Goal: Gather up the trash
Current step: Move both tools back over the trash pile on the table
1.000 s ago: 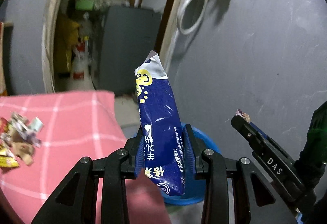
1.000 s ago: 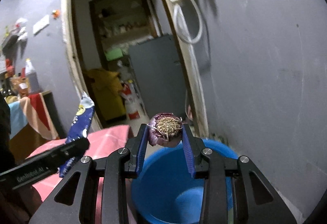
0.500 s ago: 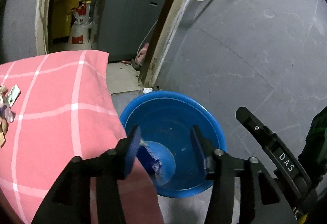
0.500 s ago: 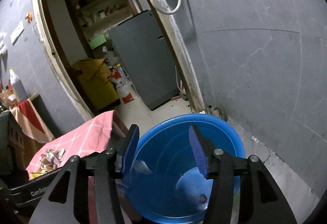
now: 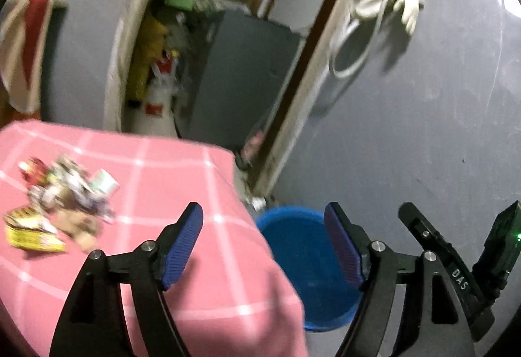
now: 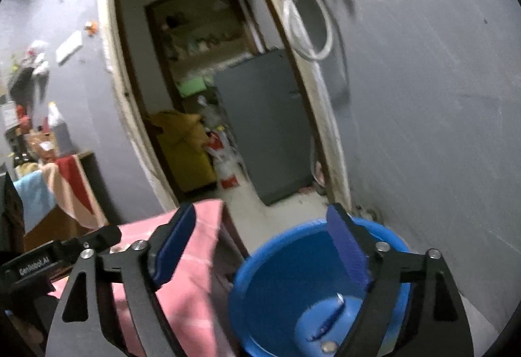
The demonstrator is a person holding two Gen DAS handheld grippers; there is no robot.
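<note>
trash pile [image 5: 62, 210] left on desk [image 5: 208, 259]; bucket [image 6: 293, 259] beside it. both grippers' fingers opening, empty. approach low, pinch one wrapper at a time.

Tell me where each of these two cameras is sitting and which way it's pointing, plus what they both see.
Left wrist: on the left gripper, jaws opening and empty, looking over the pink checked tablecloth with its pile of wrappers; the right gripper's black finger shows at right.
Right wrist: on the right gripper, jaws opening and empty, above the round blue plastic bucket holding dropped trash; the left gripper's finger shows at left.
Shared: bucket, tablecloth, grey wall, doorway.
</note>
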